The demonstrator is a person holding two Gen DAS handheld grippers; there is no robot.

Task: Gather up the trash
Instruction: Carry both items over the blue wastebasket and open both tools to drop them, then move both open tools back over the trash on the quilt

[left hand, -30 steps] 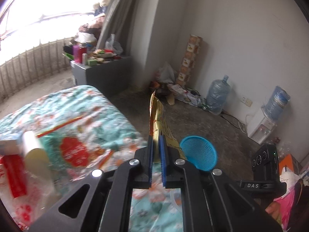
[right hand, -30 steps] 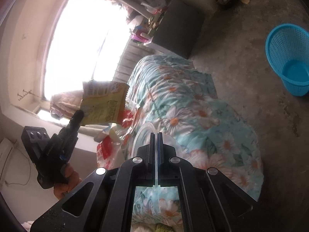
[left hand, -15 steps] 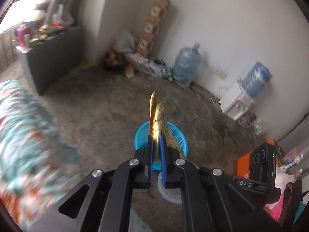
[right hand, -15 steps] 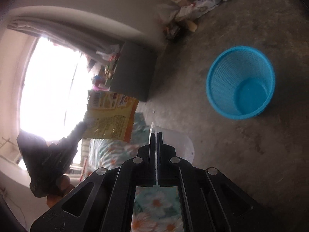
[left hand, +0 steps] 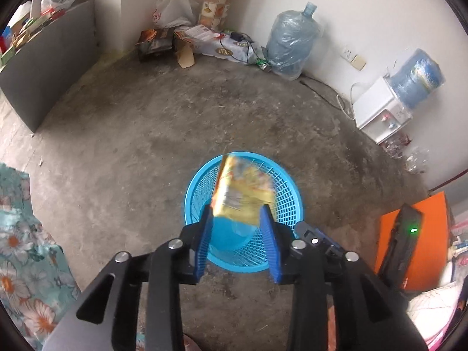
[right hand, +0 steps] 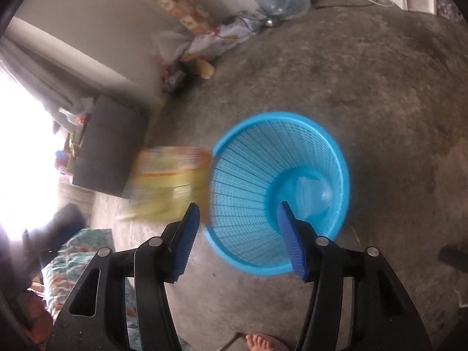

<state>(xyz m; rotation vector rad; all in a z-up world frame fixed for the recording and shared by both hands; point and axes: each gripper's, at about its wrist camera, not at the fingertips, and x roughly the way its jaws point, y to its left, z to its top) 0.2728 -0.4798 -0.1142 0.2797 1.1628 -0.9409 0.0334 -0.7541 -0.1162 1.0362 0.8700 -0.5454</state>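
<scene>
Opening over the basket (left hand: 288,201), left gripper (left hand: 237,219) lets the blurred yellow wrapper (left hand: 242,196) loose between its fingers. Right gripper (right hand: 238,207) opens empty; clear cup (right hand: 313,197) lies in the basket bottom.

Each gripper is made of shiny black plastic, with two long arms that have big slot-shaped holes cut in them. On the left gripper (left hand: 237,234) and the right gripper (right hand: 238,234) alike, round silver screws sit on the joints, and the fingers (right hand: 184,242) carry bright blue pads covered in tiny ridges. A bare foot (right hand: 264,342) of the person shows at the bottom edge of the right wrist view, with no shoe or sock on it.
</scene>
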